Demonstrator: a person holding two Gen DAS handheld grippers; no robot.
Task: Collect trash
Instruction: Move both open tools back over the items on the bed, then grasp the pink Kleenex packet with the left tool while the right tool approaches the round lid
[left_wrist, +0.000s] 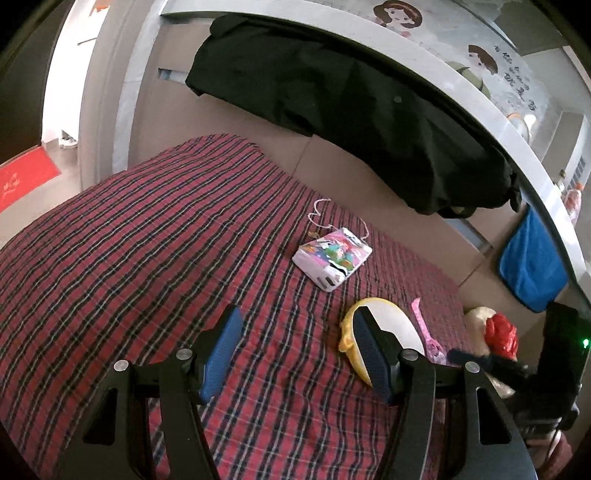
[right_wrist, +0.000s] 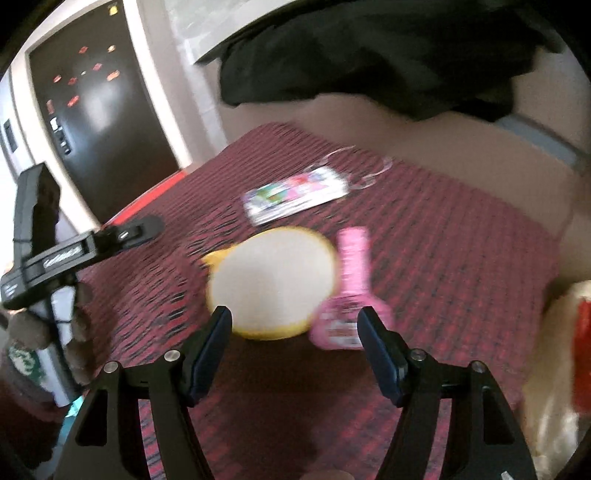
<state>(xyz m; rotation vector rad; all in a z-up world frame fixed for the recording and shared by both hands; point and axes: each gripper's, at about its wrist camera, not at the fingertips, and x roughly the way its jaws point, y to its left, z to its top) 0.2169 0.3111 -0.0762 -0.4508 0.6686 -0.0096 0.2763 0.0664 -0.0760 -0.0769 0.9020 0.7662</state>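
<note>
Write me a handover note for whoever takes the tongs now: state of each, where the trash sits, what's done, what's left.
Left tongs: open, empty, above the plaid bedcover.
Right tongs: open, empty, facing the yellow-rimmed round item and the pink guitar-shaped item beside it.
Colourful packet with a string lies further back on the cover.
Red and cream bag sits at the bed's right edge.
Done: nothing held; no collection bin in view.
Left: pick up every piece.

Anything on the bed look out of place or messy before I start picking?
Yes. A torn, crumpled colourful packet lies mid-bed on the plaid cover, a loose string beside it. A yellow-rimmed round dish and a pink toy lie strewn nearer the edge.
</note>
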